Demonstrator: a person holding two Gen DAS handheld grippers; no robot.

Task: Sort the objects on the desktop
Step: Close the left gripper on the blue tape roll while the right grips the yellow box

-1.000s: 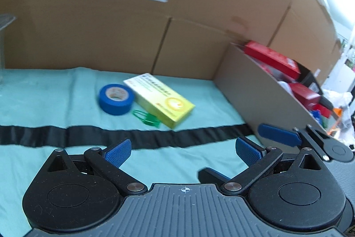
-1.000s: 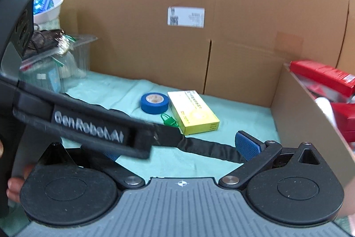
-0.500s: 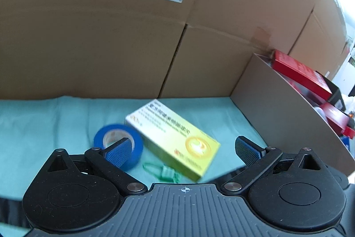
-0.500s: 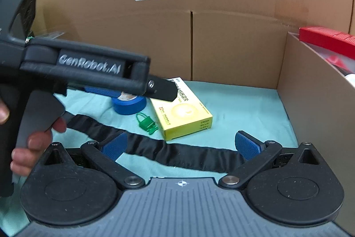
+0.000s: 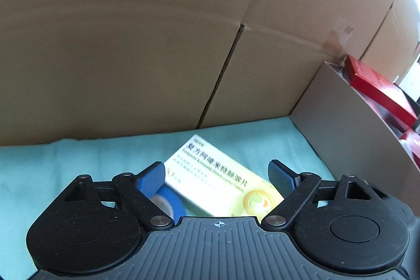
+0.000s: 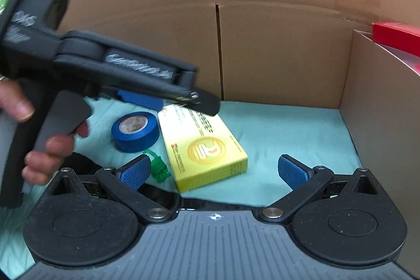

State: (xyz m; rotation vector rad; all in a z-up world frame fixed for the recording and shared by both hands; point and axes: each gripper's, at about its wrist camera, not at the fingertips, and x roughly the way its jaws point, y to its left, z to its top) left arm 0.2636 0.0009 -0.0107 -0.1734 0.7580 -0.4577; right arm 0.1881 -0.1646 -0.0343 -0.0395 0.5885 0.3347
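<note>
Your left tongs (image 5: 216, 179) closing astride the box (image 5: 223, 181), untouched; right tongs (image 6: 219, 171) open, empty. Next: pinch.

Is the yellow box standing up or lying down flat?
Lying flat. The yellow box rests on its wide side on the green cloth, its printed face up, beside the blue tape roll.
</note>
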